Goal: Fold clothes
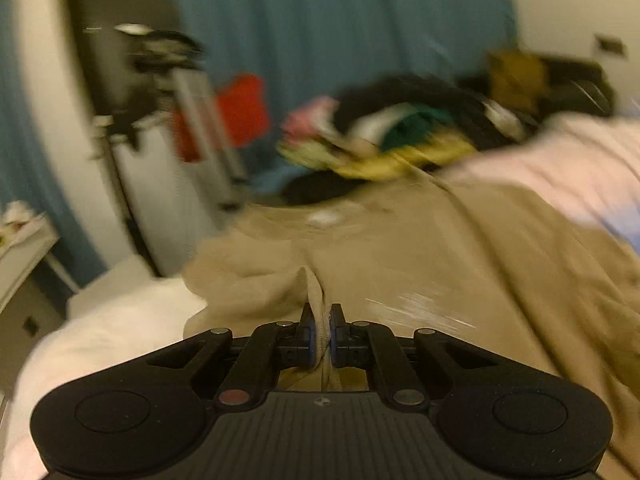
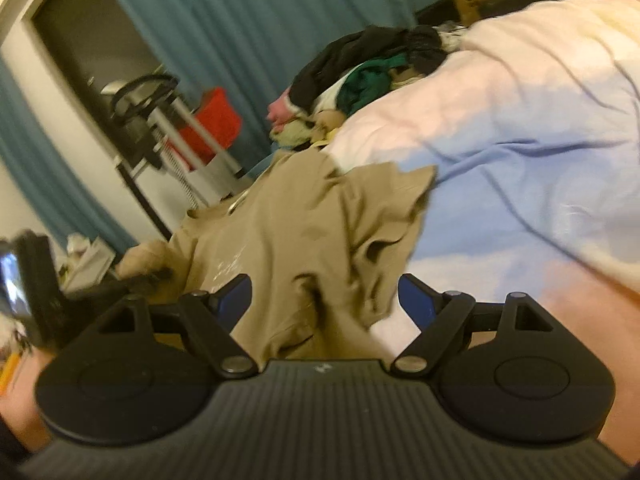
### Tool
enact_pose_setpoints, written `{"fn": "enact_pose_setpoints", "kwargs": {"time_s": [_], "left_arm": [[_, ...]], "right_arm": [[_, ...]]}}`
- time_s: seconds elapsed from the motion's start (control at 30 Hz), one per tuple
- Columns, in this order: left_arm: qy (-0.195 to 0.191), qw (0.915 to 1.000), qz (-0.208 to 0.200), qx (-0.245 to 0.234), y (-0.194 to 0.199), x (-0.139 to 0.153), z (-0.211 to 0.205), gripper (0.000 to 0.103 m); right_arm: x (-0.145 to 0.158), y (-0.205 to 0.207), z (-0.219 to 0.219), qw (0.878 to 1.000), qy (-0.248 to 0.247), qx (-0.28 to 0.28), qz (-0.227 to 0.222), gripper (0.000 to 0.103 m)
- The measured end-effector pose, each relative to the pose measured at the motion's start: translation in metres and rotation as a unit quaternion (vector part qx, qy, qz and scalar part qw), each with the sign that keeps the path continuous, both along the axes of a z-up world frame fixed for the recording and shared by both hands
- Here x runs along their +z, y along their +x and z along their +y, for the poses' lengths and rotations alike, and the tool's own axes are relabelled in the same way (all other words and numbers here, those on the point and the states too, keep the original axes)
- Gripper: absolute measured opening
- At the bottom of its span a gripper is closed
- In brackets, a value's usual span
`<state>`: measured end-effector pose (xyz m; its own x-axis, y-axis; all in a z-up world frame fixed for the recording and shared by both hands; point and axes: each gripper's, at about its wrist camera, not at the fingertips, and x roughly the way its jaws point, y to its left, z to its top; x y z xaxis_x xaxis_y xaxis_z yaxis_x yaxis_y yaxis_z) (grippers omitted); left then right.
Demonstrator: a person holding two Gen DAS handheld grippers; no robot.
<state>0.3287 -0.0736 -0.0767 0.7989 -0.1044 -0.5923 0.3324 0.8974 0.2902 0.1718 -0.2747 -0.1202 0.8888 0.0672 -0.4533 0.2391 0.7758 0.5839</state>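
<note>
The left gripper [image 1: 322, 322] pinches a ridge of the tan garment [image 1: 420, 248]. Beyond the garment lies a blurred clothes pile [image 1: 392, 136], before a teal curtain [image 1: 340, 20]

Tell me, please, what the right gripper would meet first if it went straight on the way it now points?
Most likely the tan garment: the right gripper is open, its fingers either side of a bunched fold directly ahead. Depth is unclear, so I cannot tell whether they already touch it.

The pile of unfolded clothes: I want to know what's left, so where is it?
The pile lies at the bed's far end, beyond the tan garment, against the teal curtain, upper centre in both wrist views.
</note>
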Motion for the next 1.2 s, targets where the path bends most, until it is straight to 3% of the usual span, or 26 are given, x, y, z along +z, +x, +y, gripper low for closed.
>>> {"fn": "enact_pose_setpoints", "kwargs": {"time_s": [0.1, 0.2, 0.27, 0.43, 0.53, 0.63, 0.73, 0.8, 0.83, 0.97, 1.07, 1.2], "left_arm": [[-0.004, 0.9992, 0.039, -0.007, 0.003, -0.016, -0.021, 0.014], [-0.046, 0.9969, 0.06, -0.022, -0.007, -0.014, -0.013, 0.034], [-0.072, 0.9948, 0.062, -0.038, -0.019, -0.008, -0.005, 0.054], [-0.1, 0.9916, 0.018, -0.08, -0.047, 0.017, 0.009, 0.063], [-0.105, 0.9928, -0.015, -0.057, -0.033, 0.024, 0.017, 0.071], [-0.101, 0.9946, -0.02, -0.017, -0.004, 0.018, 0.018, 0.072], [-0.112, 0.9936, 0.009, -0.008, 0.025, 0.006, 0.018, 0.069], [-0.125, 0.991, 0.046, 0.001, 0.045, -0.002, 0.017, 0.034], [-0.143, 0.9876, 0.064, 0.011, 0.054, -0.003, 0.023, 0.01], [-0.205, 0.9731, 0.093, 0.052, 0.075, 0.017, 0.068, 0.007], [-0.221, 0.9642, 0.12, 0.084, 0.096, 0.047, 0.119, 0.006], [-0.213, 0.9442, 0.173, 0.183, 0.141, 0.088, 0.198, 0.006]], "right_arm": [[-0.001, -0.006, -0.01, 1.0, 0.018, -0.018, 0.002, 0.082], [0.0, -0.01, -0.015, 0.999, 0.025, -0.027, 0.001, 0.083], [0.0, -0.01, -0.017, 0.999, 0.033, -0.032, 0.001, 0.083], [-0.001, -0.009, -0.018, 0.999, 0.042, -0.028, -0.001, 0.083], [-0.003, -0.009, -0.018, 0.999, 0.046, -0.03, 0.002, 0.083], [-0.007, -0.008, -0.019, 0.998, 0.048, -0.032, 0.009, 0.083], [-0.01, -0.008, -0.017, 0.999, 0.039, -0.03, 0.014, 0.083], [-0.012, -0.007, -0.016, 0.999, 0.023, -0.028, 0.017, 0.083], [-0.013, -0.007, -0.016, 0.999, 0.017, -0.03, 0.018, 0.083], [-0.013, -0.003, -0.012, 0.999, -0.003, -0.034, 0.024, 0.083], [-0.012, 0.002, -0.004, 0.999, -0.03, -0.027, 0.03, 0.083], [-0.009, 0.008, 0.008, 0.998, -0.054, -0.013, 0.037, 0.082]]}}
